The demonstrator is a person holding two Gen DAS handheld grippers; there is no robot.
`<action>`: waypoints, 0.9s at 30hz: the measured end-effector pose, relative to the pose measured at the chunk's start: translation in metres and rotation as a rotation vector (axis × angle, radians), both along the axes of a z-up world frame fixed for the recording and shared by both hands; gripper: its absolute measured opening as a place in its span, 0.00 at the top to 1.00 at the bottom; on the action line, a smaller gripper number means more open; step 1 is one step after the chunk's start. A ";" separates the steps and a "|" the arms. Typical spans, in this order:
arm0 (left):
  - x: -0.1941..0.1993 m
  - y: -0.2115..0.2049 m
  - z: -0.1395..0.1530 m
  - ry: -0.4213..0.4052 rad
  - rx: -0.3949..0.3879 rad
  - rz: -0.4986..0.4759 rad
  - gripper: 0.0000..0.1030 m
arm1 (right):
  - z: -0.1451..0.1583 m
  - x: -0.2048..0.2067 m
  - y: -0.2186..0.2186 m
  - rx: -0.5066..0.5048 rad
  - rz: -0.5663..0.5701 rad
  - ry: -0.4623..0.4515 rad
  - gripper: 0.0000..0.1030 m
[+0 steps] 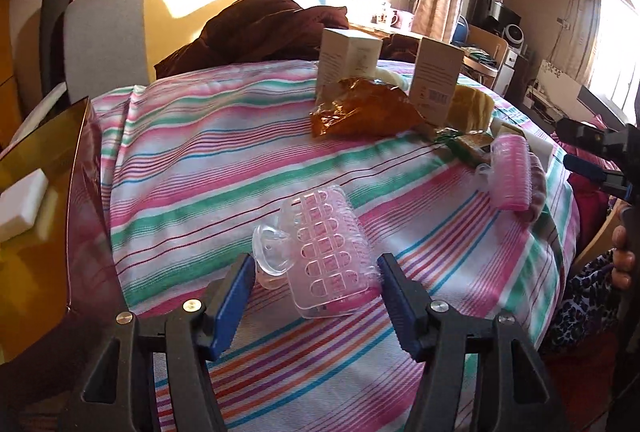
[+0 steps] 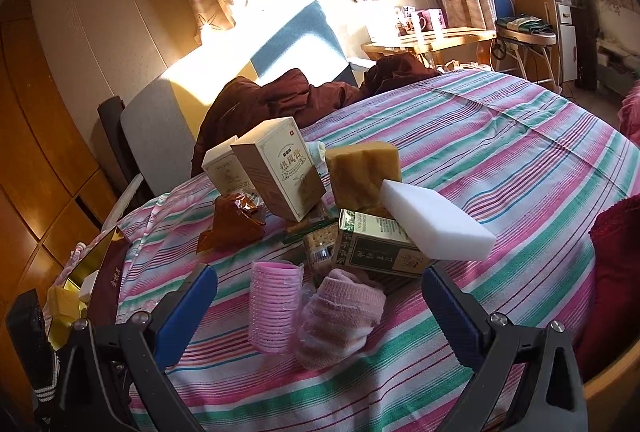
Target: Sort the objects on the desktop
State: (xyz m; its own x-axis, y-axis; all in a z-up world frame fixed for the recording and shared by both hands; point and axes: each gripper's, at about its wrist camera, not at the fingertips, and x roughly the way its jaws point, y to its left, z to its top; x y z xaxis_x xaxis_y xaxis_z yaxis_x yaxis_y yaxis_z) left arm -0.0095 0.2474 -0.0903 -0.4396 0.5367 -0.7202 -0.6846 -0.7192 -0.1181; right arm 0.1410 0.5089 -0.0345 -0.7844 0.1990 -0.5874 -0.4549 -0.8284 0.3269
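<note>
A pink hair roller with a clear clip point(image 1: 328, 252) lies on the striped tablecloth point(image 1: 192, 167), just ahead of and between the tips of my open left gripper point(image 1: 316, 284). My right gripper point(image 2: 320, 296) is open and empty; a second pink hair roller point(image 2: 275, 306) and a rolled pink sock point(image 2: 340, 316) lie between its fingers. That roller also shows in the left wrist view point(image 1: 510, 171). Behind them stand a green box point(image 2: 376, 248), a white sponge point(image 2: 436, 220), a yellow sponge point(image 2: 362, 171), two beige cartons point(image 2: 280, 171) and a brown wrapper point(image 2: 236, 220).
A gold-lined box point(image 1: 44, 216) at the table's left edge holds a white sponge point(image 1: 22, 203). A dark brown garment point(image 2: 280, 95) lies over the chair behind the table. A red cushion point(image 2: 616, 272) sits at the right edge.
</note>
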 end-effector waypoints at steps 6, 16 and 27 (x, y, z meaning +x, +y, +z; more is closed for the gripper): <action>0.002 -0.008 0.000 -0.001 0.023 0.001 0.38 | 0.008 -0.006 -0.020 0.039 0.040 -0.019 0.00; 0.010 -0.017 -0.001 -0.007 0.048 -0.019 0.38 | 0.010 -0.026 -0.064 0.289 0.151 -0.122 0.02; 0.010 -0.019 -0.003 -0.020 0.065 -0.021 0.37 | -0.011 -0.057 -0.063 0.379 0.216 -0.253 0.28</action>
